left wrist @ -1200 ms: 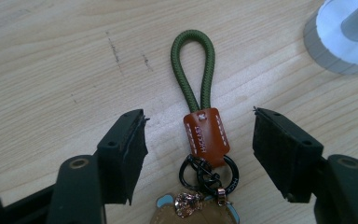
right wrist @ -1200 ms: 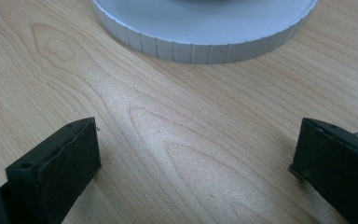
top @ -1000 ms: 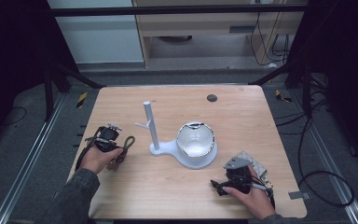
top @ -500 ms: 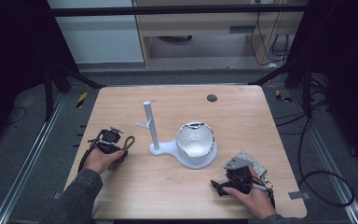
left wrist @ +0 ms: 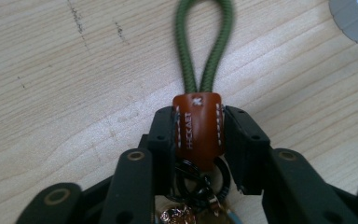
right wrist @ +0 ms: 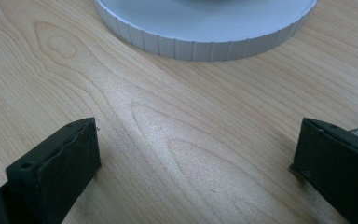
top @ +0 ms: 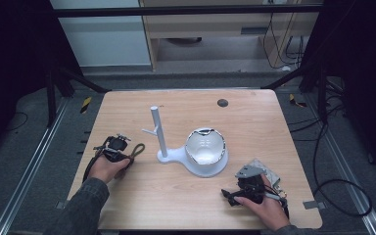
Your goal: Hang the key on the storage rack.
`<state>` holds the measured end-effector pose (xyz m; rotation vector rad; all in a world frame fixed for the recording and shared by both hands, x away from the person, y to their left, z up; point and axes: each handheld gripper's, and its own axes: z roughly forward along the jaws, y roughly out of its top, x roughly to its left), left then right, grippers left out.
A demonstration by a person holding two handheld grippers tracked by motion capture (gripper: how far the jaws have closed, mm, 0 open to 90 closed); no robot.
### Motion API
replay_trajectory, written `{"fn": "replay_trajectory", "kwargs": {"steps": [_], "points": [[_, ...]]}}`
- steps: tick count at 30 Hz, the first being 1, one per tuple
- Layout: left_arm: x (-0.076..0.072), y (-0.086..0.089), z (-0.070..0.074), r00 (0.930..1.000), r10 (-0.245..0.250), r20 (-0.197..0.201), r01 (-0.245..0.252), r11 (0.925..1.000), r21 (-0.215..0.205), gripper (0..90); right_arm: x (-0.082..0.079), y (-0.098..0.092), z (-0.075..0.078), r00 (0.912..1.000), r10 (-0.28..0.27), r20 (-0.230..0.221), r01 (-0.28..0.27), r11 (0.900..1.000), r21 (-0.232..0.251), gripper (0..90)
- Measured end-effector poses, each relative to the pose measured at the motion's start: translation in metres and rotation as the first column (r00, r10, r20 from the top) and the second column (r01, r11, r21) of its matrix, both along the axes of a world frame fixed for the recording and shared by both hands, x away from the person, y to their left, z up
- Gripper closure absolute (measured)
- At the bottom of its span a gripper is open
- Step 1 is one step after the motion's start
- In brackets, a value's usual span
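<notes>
Keychain [left wrist: 198, 128] lay on table [top: 254, 117] left of white stand [top: 157, 132]. Left gripper [left wrist: 198, 140] jaws, just closing, clamped its brown leather tab; green cord loop [left wrist: 204, 44] stretched ahead. Right gripper [right wrist: 193, 163] rested wide, nothing between jaws.

Your left gripper [left wrist: 198, 140] has just been closing, and its black jaws now pinch the brown stitched leather tab [left wrist: 198, 128] of the green braided cord keyring [left wrist: 204, 44] on the table.
</notes>
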<state>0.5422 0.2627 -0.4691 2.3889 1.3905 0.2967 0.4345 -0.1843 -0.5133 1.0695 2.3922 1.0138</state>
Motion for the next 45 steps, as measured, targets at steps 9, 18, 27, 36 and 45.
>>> {"fn": "replay_trajectory", "kwargs": {"steps": [9, 18, 27, 36, 45], "points": [[-0.03, 0.009, 0.014, 0.9919, -0.033, 0.123, 0.04, 0.9976, -0.057, 65.6, 0.0, 0.0, 0.0, 1.0, 0.0, -0.001, 0.0, 1.0, -0.001, 0.3], [-0.079, 0.008, 0.037, 0.9539, -0.071, 0.292, 0.115, 0.9842, -0.135, 65.7, 0.0, 0.0, 0.0, 1.0, 0.0, -0.002, 0.0, 1.0, -0.002, 0.3], [-0.11, -0.001, 0.058, 0.8956, -0.07, 0.439, 0.171, 0.966, -0.194, 65.7, 0.0, 0.0, 0.0, 1.0, 0.0, -0.001, 0.0, 1.0, -0.001, 0.3], [-0.13, -0.017, 0.082, 0.8401, -0.082, 0.536, 0.234, 0.9465, -0.222, 65.7, 0.0, 0.0, 0.0, 1.0, 0.0, -0.002, 0.0, 1.0, -0.002, 0.3], [-0.141, -0.033, 0.101, 0.8032, -0.114, 0.585, 0.293, 0.9301, -0.222, 65.7, 0.0, 0.0, 0.0, 1.0, 0.0, -0.002, 0.0, 1.0, -0.002, 0.3]]}}
